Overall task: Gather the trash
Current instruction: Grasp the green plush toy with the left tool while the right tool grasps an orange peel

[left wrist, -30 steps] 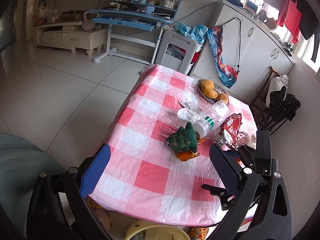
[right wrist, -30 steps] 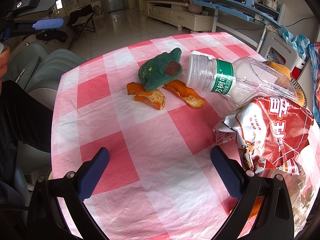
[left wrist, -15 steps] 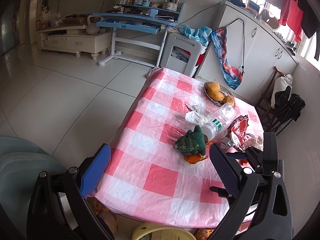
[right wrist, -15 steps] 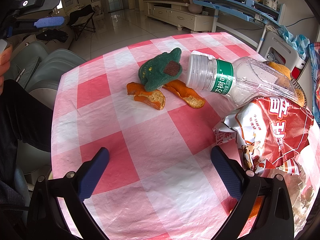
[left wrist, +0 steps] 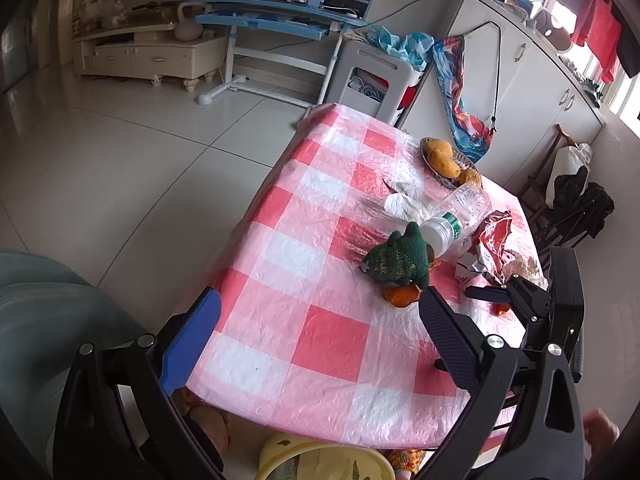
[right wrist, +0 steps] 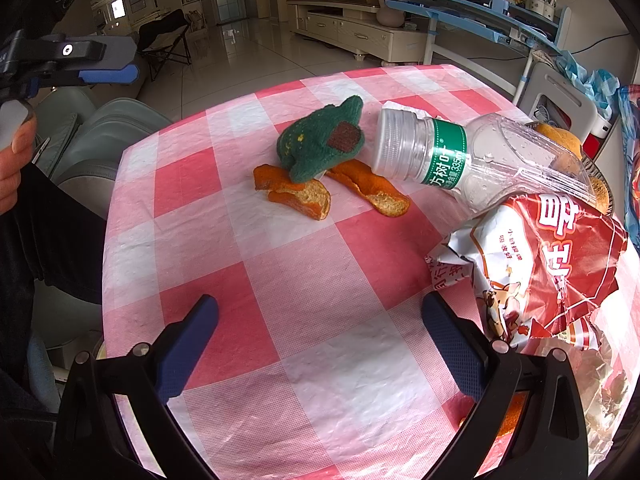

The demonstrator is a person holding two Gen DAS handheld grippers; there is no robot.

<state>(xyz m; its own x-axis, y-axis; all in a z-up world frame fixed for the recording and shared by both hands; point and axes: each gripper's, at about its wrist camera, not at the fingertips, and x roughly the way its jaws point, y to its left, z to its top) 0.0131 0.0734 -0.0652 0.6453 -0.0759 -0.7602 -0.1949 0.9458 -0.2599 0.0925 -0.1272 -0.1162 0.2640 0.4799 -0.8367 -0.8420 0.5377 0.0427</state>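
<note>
On the pink checked table (right wrist: 248, 280) lie orange peels (right wrist: 298, 196), an empty clear plastic bottle (right wrist: 464, 160) on its side and a crumpled red snack bag (right wrist: 548, 264). A green knitted toy (right wrist: 320, 146) rests on the peels. My right gripper (right wrist: 316, 344) is open and empty, low over the table in front of the peels. My left gripper (left wrist: 316, 332) is open and empty, high above the table's near edge. In the left wrist view I see the toy (left wrist: 396, 258), bottle (left wrist: 452, 220), bag (left wrist: 492, 244), crumpled white tissue (left wrist: 404, 200) and the right gripper (left wrist: 536, 300).
A dish of bread (left wrist: 444, 158) stands at the table's far end. A yellow bin (left wrist: 324, 460) sits below the near table edge. A grey-green sofa (left wrist: 44, 320) is at the left. A desk (left wrist: 280, 12), cabinets (left wrist: 520, 80) and tiled floor (left wrist: 120, 140) surround the table.
My left gripper has risen and pulled back, so the table looks smaller and farther in its view. The right gripper and the table's objects have not moved.
</note>
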